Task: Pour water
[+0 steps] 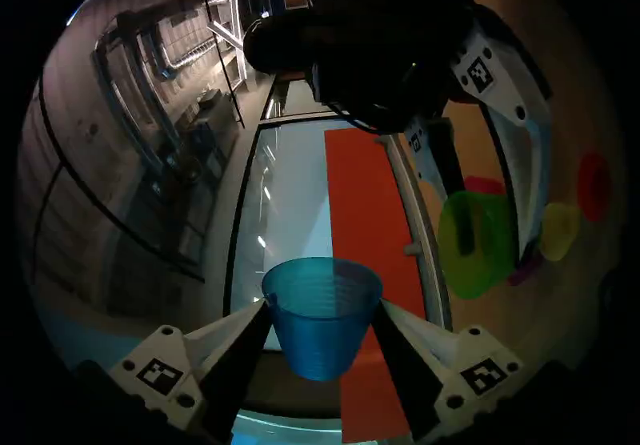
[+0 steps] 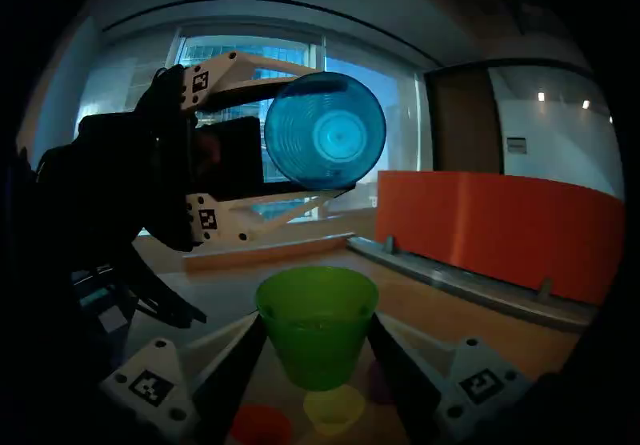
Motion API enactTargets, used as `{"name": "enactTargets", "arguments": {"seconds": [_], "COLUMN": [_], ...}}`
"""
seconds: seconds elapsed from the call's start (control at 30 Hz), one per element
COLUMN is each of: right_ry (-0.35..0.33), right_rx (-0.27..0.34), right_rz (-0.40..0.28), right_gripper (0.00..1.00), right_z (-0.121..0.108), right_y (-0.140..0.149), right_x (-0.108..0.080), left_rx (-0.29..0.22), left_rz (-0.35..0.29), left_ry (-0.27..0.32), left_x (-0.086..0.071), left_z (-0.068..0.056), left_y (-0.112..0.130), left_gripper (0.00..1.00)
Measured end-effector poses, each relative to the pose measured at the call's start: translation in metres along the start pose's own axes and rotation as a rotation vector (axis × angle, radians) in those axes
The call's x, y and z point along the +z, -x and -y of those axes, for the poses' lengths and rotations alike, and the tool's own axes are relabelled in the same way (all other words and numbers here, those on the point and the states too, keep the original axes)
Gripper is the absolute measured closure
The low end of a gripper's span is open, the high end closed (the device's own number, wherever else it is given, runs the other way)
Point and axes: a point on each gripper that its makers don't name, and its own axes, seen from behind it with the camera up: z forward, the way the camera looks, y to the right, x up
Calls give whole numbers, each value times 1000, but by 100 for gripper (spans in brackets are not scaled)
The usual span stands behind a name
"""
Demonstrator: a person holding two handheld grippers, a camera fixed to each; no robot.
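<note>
1. Large windows (image 2: 376, 69) and an orange partition (image 2: 500, 229) are seen behind the pale counter (image 2: 224, 289), on which a red cup (image 2: 260, 425) and a yellow cup (image 2: 334, 407) are stood.
2. A blue cup (image 1: 320, 325) is gripped by the left tongs (image 1: 320, 307), with both fingers pressed against its sides.
3. A green cup (image 2: 318, 341) is clamped in the same way by the right tongs (image 2: 318, 323) and is held upright above the counter.
4. In the right gripper view the blue cup is shown turned on its side, higher than the green cup (whether its mouth or its base is faced toward the camera cannot be told).
5. No stream is seen, and no water can be made out in either cup.
6. Both grasps are judged done and the tipping is judged under way. The blue cup is yet to be righted, and both cups are yet to be set down.
</note>
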Motion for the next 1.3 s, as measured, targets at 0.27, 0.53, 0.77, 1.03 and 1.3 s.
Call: {"name": "enactTargets", "arguments": {"seconds": [0.27,0.53,0.77,1.03,1.3], "right_ry": [6,13,20,26,28], "right_rx": [2,9,10,7,10], "right_rz": [-6,-20,-26,-29,-39], "right_gripper": [13,13,13,13,13], "right_z": [-1,-5,-6,-7,-8], "right_y": [0,-5,-7,-7,-10], "right_x": [-3,-9,-13,-18,-21], "left_rx": [-171,-427,-630,-832,-1008], "left_rz": [18,26,37,52,70], "left_ry": [15,46,67,83,85], "left_x": [3,7,7,2,2], "left_z": [-7,-23,-35,-47,-56], "left_y": [14,29,37,42,55], "left_gripper": [16,16,16,16,16]}}
